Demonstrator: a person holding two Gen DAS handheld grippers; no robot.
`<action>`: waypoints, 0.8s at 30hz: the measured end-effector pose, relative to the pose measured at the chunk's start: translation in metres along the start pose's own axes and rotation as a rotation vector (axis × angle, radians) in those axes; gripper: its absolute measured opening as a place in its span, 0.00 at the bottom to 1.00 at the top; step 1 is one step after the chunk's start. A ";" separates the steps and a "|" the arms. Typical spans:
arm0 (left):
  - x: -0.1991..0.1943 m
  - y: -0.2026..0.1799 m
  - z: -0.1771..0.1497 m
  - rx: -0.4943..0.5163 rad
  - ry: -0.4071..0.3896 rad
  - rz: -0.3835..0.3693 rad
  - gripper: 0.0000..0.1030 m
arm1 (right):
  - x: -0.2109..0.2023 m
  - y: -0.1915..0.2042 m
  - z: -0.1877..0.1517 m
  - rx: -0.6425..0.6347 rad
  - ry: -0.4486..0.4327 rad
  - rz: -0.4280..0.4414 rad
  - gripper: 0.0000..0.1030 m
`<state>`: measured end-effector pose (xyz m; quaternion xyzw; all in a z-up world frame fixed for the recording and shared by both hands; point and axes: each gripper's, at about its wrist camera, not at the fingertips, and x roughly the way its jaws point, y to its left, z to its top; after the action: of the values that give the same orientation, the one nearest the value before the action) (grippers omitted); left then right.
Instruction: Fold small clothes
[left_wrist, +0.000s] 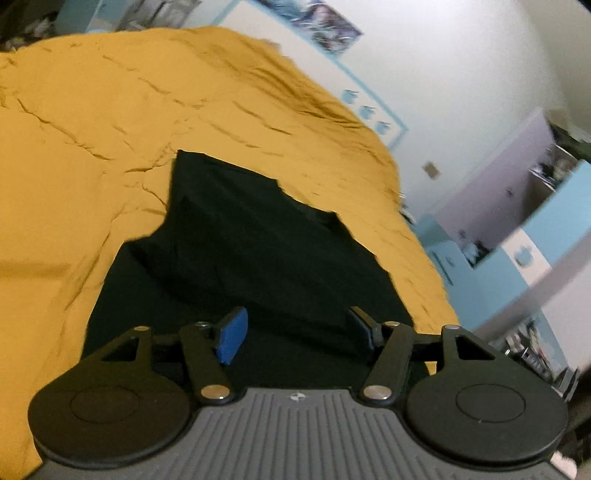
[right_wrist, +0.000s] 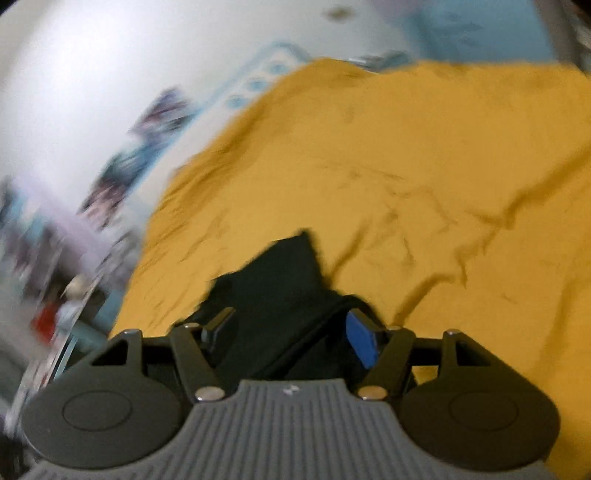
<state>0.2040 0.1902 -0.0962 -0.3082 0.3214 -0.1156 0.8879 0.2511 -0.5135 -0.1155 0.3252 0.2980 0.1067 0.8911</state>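
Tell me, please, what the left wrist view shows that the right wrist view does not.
Only the left wrist view shows the black garment spread out with a folded layer on top, plus a sharp blue-framed poster and a shelf unit. Only the right wrist view shows the garment bunched into a point, and blurred clutter with something red. Both show the mustard bedspread under the garment, white walls, and an open gripper with blue pads: left gripper, right gripper.
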 end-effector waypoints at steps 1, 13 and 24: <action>-0.015 -0.001 -0.008 0.011 0.000 -0.010 0.73 | -0.021 0.007 -0.002 -0.075 0.001 0.035 0.73; -0.145 0.042 -0.097 0.039 -0.004 0.035 0.74 | -0.178 -0.069 -0.071 -0.301 0.192 0.165 0.80; -0.125 0.074 -0.132 -0.031 0.050 -0.019 0.74 | -0.160 -0.138 -0.122 -0.131 0.329 0.243 0.76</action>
<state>0.0242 0.2360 -0.1592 -0.3217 0.3423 -0.1267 0.8737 0.0492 -0.6177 -0.2054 0.2783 0.3901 0.2843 0.8303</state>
